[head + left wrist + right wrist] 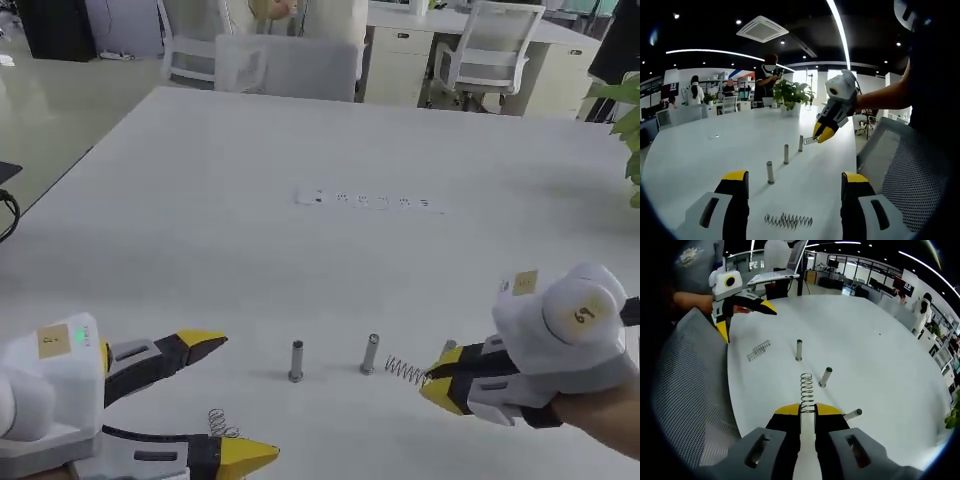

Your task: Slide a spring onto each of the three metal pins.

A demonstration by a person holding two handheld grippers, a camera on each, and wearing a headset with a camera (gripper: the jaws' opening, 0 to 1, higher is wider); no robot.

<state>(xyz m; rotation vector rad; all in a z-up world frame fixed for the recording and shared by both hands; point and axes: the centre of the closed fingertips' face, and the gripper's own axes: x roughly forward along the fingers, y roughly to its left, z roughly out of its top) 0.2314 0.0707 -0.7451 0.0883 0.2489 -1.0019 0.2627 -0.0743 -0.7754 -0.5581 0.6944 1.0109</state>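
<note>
Currently right gripper clenched on a spring, left gripper gaping empty; tip-held, it could buckle against the pin near the table edge.

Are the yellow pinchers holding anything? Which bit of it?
The right gripper pinches a spring by its near end. The left gripper is open and holds nothing; another spring lies on the table between its jaws.

The right gripper pinches a spring in its jaws, its free end near the middle pin.
</note>
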